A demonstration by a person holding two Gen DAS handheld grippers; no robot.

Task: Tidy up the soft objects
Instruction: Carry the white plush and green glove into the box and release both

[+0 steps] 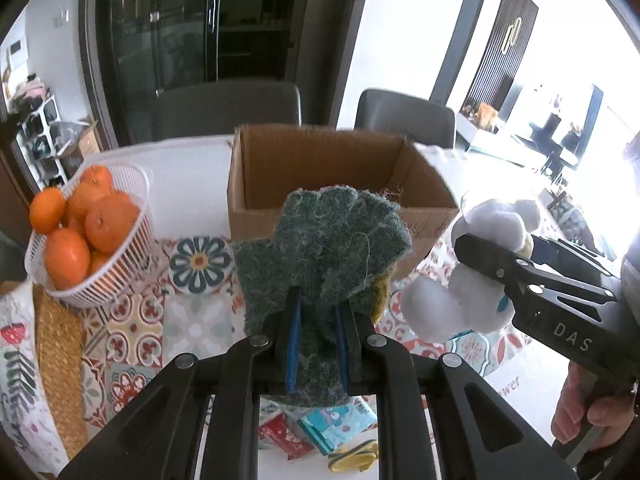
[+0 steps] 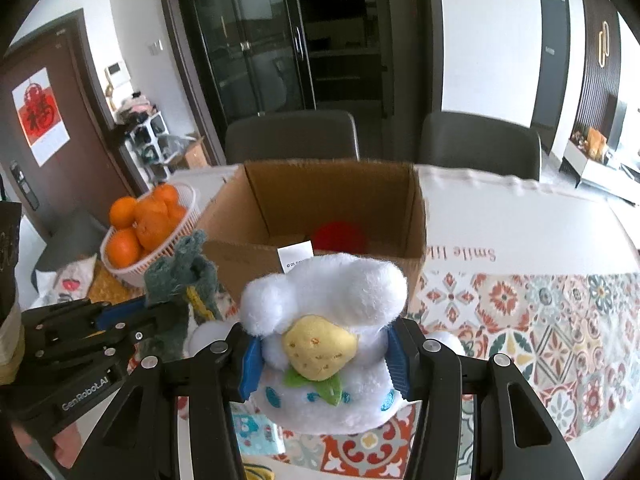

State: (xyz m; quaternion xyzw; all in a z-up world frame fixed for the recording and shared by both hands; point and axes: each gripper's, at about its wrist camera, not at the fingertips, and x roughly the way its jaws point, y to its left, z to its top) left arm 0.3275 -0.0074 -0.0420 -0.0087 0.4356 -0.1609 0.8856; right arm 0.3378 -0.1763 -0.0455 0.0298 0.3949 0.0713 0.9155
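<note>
Oranges are heaped in a white basket at the far left of the worktop, beside a woven mat. A patterned cloth is spread under the near part of the scene. Just right of the basket, a cardboard box stands open at the top, well inside the worktop; from the right wrist view a red object is seen on its floor.

A green knitted glove is clamped between the blue pads of the left hand-held gripper and is held up in the air in front of the near wall of the box, so that much of that wall is hidden. A yellow patch shows at the glove's right edge.

Further right, a white plush toy with a yellow face is gripped at both sides by the right hand-held gripper, also raised just before the box and near its right corner. A white tag stands up behind the toy.

Small packets and a yellow item lie on the worktop beneath the two tools. Two dark chairs are set behind the worktop, with a dark glass cabinet against the wall beyond.
</note>
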